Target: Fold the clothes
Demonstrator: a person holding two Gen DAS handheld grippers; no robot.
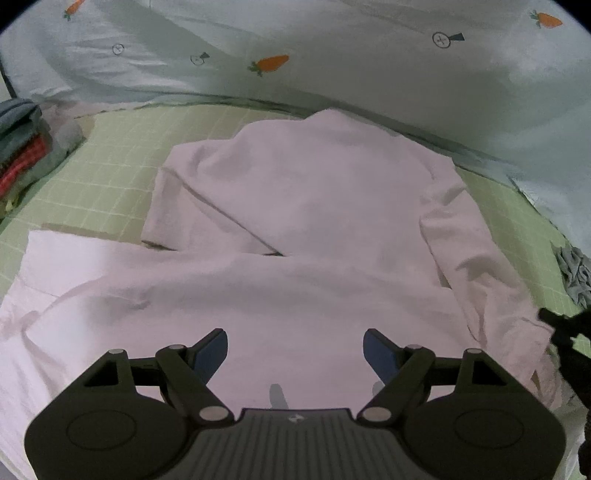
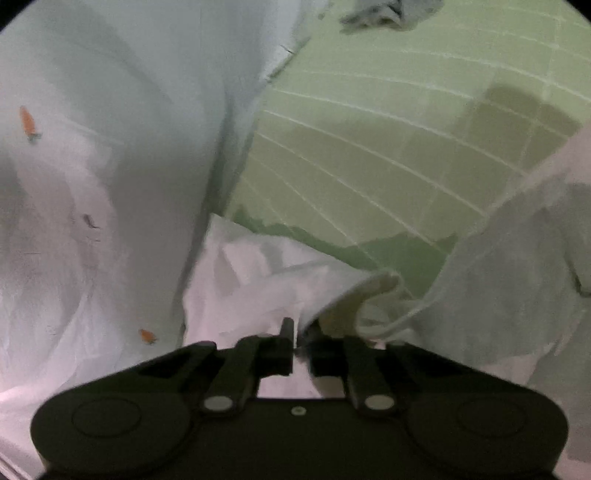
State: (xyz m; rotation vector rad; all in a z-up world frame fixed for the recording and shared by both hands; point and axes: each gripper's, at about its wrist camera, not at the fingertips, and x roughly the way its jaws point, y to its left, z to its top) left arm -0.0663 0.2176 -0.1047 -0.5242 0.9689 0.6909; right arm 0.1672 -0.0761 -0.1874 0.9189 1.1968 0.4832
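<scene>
A pale pink long-sleeved shirt (image 1: 303, 206) lies spread on the green checked sheet (image 1: 92, 173), one sleeve folded across its back. My left gripper (image 1: 295, 350) hovers open over the shirt's near part, nothing between its blue pads (image 1: 210, 354). At the right edge of the left wrist view the other gripper (image 1: 565, 332) shows dark beside the right sleeve's cuff (image 1: 517, 314). In the right wrist view my right gripper (image 2: 301, 341) is shut on a bunched fold of the pink shirt (image 2: 266, 280), lifted slightly off the sheet (image 2: 369, 147).
A pale quilt with carrot prints (image 1: 295, 48) is heaped along the far side, also at left in the right wrist view (image 2: 92, 166). A stack of folded clothes (image 1: 22, 155) sits at far left. A crumpled grey garment (image 1: 576, 273) lies at right (image 2: 376, 14).
</scene>
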